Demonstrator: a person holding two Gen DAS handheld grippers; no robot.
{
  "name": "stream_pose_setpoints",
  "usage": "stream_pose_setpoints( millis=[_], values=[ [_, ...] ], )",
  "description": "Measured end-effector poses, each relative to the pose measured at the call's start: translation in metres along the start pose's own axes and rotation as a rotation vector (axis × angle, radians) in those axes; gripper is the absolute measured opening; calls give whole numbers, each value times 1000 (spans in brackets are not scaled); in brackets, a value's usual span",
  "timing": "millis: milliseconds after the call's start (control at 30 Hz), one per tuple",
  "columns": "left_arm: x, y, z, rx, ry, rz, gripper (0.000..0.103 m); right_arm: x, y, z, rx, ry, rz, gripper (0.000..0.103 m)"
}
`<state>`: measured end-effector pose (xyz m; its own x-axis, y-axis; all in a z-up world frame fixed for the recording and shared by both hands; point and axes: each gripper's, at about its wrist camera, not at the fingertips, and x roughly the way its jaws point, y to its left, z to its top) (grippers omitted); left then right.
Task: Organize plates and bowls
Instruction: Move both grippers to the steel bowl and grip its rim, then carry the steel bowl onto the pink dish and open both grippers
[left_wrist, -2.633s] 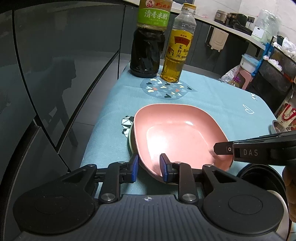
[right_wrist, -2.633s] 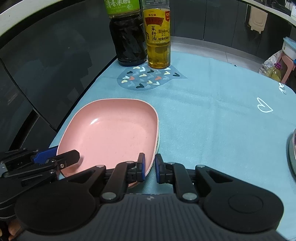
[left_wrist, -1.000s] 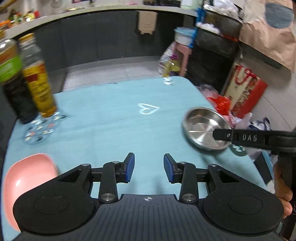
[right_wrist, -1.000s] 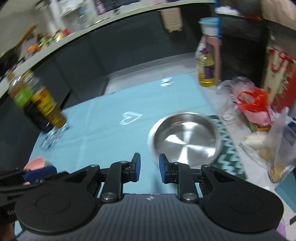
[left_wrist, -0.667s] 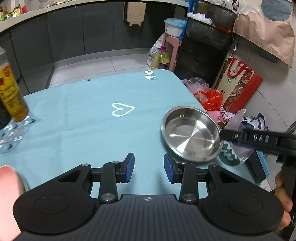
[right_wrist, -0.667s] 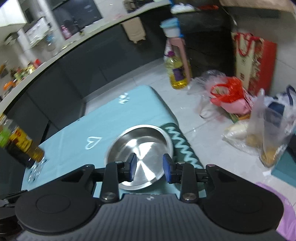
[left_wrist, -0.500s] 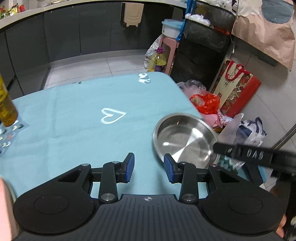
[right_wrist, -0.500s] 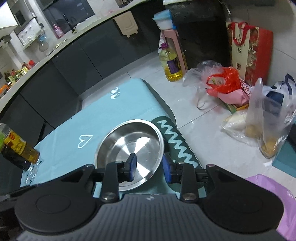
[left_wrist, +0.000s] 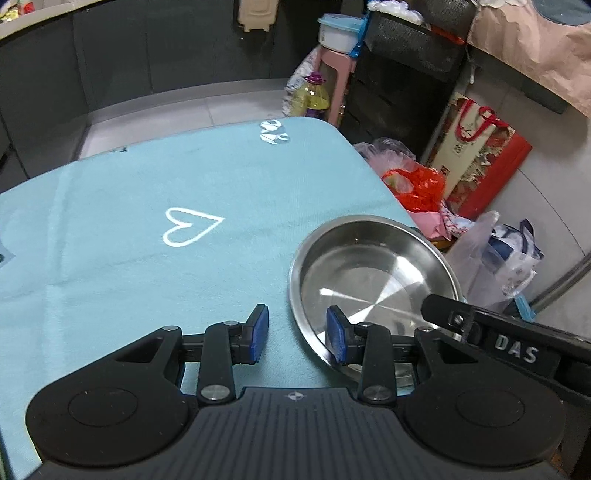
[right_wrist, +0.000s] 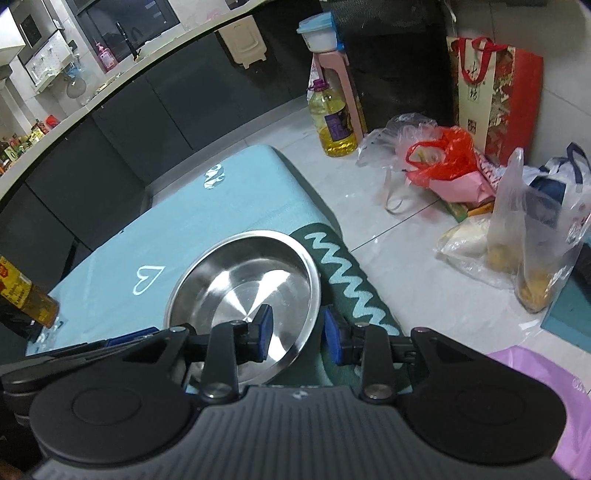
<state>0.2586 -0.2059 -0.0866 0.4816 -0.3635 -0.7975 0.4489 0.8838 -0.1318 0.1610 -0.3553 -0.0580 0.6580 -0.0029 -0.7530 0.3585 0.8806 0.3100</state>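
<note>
Steel bowl (left_wrist: 373, 277) sits between your spread left tool (left_wrist: 297, 334) and right tool (right_wrist: 297, 328), rim straddled for lifting, unpinched.

My left wrist view looks steeply down from close above the teal tablecloth (left_wrist: 155, 280), steel bowl (left_wrist: 369, 280) at four o'clock. My right wrist view looks down equally close, bowl (right_wrist: 243, 284) just ahead at eleven o'clock. Both views share bowl, cloth and the red gift bag (left_wrist: 480, 155).
</note>
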Motion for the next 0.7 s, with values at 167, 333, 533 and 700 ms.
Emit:
stream_pose_setpoints(
  millis=[167, 333, 533, 700],
  values=[
    [-7, 0, -5, 15, 0, -27, 17, 1, 5, -3, -36, 1, -26, 3],
    [-33, 9, -9, -1, -27, -30, 17, -13, 10, -4, -39, -16, 10, 3],
    [-71, 25, -21, -9, -85, -2, 17, -26, 32, -10, -77, -1, 66, 3],
    [-99, 42, -36, -39, -117, 5, 18, -41, 55, -17, -128, -14, 100, 4]
  ],
)
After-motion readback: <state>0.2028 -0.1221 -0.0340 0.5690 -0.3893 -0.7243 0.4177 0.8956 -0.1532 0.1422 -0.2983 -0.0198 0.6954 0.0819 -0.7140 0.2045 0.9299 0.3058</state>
